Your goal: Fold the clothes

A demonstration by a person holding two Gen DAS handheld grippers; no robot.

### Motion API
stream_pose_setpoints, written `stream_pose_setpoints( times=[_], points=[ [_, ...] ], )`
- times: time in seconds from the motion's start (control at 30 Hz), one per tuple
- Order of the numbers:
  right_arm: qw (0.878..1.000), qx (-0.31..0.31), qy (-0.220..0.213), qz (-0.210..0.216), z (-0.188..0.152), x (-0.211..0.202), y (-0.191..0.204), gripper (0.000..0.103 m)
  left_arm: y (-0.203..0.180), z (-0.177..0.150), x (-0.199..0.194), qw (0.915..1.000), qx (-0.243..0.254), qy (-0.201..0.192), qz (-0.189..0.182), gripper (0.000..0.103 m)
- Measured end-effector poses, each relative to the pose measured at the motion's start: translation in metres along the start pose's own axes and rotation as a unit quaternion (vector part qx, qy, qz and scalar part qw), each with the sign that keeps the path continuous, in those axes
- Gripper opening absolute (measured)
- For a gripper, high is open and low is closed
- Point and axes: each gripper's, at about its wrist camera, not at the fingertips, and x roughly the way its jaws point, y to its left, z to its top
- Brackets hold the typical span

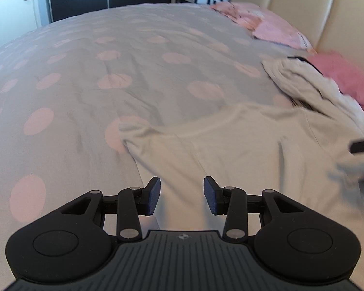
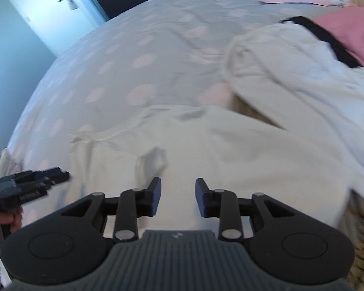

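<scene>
The left gripper [image 1: 182,195] is held with its jaws parted and nothing between them, just above the near edge of the cream garment [image 1: 230,150]. That garment is spread on the spotted duvet [image 1: 109,72], running from six o'clock out toward three o'clock, its sleeve end [image 1: 131,131] lying at about nine o'clock from its middle. The right gripper [image 2: 178,197] is likewise seen open and empty over the cloth. The fabric is judged light, limp and easily wrinkled; hems and sleeve ends would best be pinched. A crumpled white garment [image 2: 291,72] is piled at two o'clock.
</scene>
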Motion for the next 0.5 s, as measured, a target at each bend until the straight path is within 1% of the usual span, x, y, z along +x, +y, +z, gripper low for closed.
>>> stream_pose_setpoints(
  times=[0.03, 0.13, 0.27, 0.4, 0.43, 0.5],
  points=[
    [1.0, -0.004, 0.0, 0.003, 0.001, 0.006, 0.007, 0.041, 0.0, -0.002, -0.001, 1.0, -0.001, 0.003, 0.001, 0.037],
    [1.0, -0.013, 0.001, 0.005, 0.005, 0.026, 0.022, 0.042, 0.005, -0.008, -0.001, 0.9999, -0.011, 0.006, 0.006, 0.037],
    [1.0, 0.005, 0.009, -0.001, 0.009, 0.053, 0.02, 0.042, 0.018, -0.012, -0.001, 0.9986, -0.053, 0.008, 0.002, 0.037],
    [0.999, 0.026, 0.027, 0.024, 0.009, 0.073, 0.021, 0.042, 0.026, -0.015, -0.005, 0.9983, -0.058, 0.003, 0.0, 0.037],
    [0.999, 0.023, 0.028, 0.032, 0.009, 0.076, 0.024, 0.042, 0.028, -0.016, -0.006, 0.9983, -0.059, 0.003, 0.0, 0.037],
    [0.999, 0.004, 0.028, 0.032, 0.008, 0.078, 0.033, 0.04, 0.032, -0.018, -0.006, 0.9982, -0.06, 0.005, 0.001, 0.037]
  ],
)
